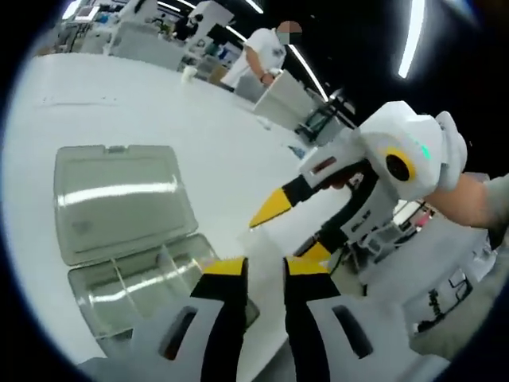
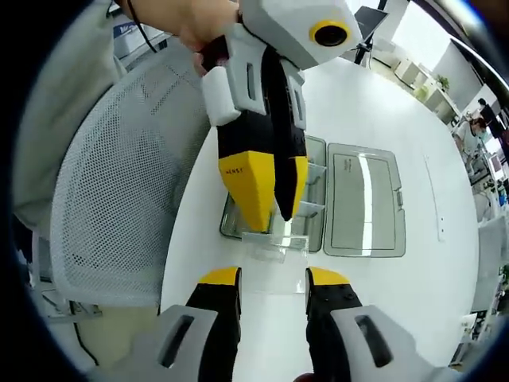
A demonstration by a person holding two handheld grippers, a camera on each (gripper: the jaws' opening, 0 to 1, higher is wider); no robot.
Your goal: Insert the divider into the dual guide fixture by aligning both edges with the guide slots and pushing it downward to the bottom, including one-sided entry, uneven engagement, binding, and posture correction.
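Note:
A small clear plastic divider [image 2: 274, 243] hangs at the tips of my left gripper [image 2: 274, 221], which comes down from the top of the right gripper view and is shut on the divider's upper edge. Just behind it lies the clear compartment box [image 2: 312, 208], its lid [image 2: 363, 200] folded open flat on the white table [image 2: 374, 103]. My right gripper [image 2: 273, 278] is open, jaws spread just short of the divider. In the left gripper view my left gripper [image 1: 266, 269] hovers beside the box [image 1: 131, 294] and lid [image 1: 119, 199], and the right gripper [image 1: 296, 231] faces it, open.
A white mesh chair [image 2: 111, 183] stands against the table's near edge, left of the box. A hand [image 1: 469, 199] holds the right gripper. Far across the table [image 1: 159, 103] are a person [image 1: 262, 52] and benches with equipment [image 1: 318, 119].

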